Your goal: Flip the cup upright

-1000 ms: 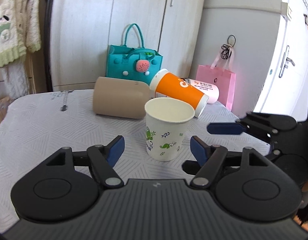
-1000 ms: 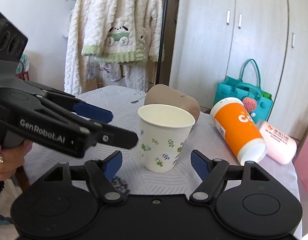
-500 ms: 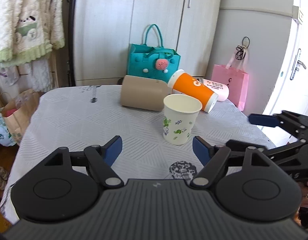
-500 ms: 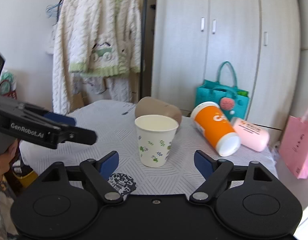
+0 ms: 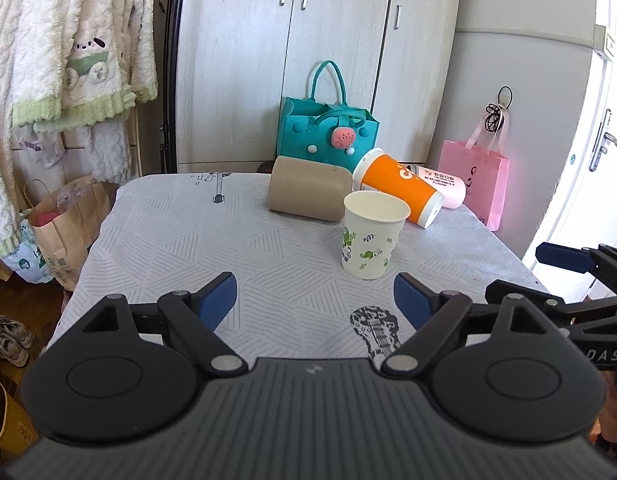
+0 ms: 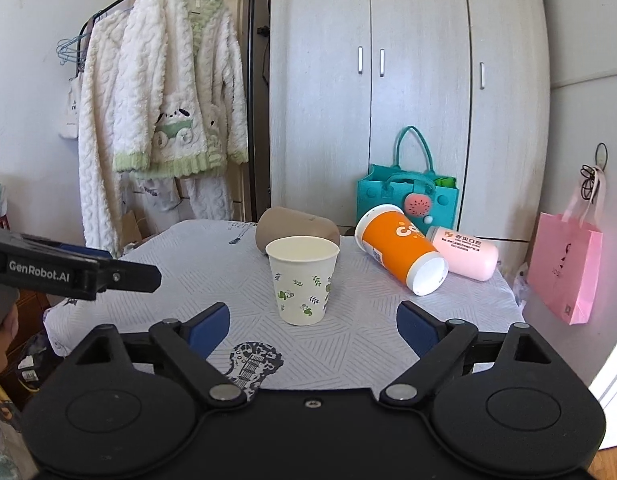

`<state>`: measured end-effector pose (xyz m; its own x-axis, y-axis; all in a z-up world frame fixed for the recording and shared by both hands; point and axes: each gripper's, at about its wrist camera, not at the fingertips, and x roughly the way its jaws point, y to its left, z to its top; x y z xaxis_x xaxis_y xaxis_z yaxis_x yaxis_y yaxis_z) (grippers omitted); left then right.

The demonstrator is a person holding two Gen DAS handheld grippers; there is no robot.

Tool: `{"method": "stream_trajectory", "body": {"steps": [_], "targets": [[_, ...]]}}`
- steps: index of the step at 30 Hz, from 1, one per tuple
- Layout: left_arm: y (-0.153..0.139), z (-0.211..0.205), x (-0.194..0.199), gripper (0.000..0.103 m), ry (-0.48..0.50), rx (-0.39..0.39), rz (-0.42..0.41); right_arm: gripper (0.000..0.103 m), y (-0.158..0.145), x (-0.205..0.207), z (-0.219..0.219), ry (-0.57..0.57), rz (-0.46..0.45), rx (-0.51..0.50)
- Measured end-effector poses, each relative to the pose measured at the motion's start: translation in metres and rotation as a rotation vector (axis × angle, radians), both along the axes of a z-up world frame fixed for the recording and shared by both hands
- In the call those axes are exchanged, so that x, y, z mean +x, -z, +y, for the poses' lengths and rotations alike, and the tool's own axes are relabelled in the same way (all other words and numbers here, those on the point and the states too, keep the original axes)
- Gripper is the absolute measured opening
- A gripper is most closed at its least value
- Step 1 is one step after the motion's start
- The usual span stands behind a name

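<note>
A white paper cup with green leaf prints (image 5: 370, 236) stands upright, mouth up, on the table (image 5: 188, 248); it also shows in the right wrist view (image 6: 302, 280). My left gripper (image 5: 314, 300) is open and empty, well back from the cup near the table's front edge. My right gripper (image 6: 312, 326) is open and empty, also back from the cup. Each gripper shows at the side of the other's view: the right one (image 5: 576, 276), the left one (image 6: 80, 270).
Behind the cup lie a tan cup (image 5: 308, 192), an orange cup (image 5: 400, 192) and a pink bottle (image 5: 440, 186), all on their sides. A teal bag (image 5: 328, 132) and a pink bag (image 5: 478, 180) stand beyond the table. Clothes (image 6: 168, 120) hang at left.
Both grippers have pulled back and away from the upright paper cup, which now looks smaller and farther. The cup has stayed put.
</note>
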<state>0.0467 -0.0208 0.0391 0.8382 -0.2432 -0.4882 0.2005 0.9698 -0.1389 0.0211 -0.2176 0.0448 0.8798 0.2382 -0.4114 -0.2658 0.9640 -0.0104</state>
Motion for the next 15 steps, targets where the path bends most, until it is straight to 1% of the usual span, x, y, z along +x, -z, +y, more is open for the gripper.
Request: {"method": "stream_trajectory", "body": {"steps": [5,6,10,15], "targets": [[0.003,0.003,-0.008,0.095,-0.033,0.0,-0.006,0.103,0.003,-0.009,0.005,0.046,-0.001,0.005],[0.004,0.004,-0.008,0.096,-0.04,-0.003,-0.006,0.103,0.004,-0.01,0.006,0.058,0.003,0.012],[0.008,0.007,-0.009,0.097,-0.048,-0.019,0.005,0.103,0.007,-0.012,0.008,0.076,0.037,0.022],[0.01,0.007,-0.01,0.097,-0.056,-0.012,0.008,0.103,0.009,-0.016,0.013,0.131,0.026,-0.007]]}}
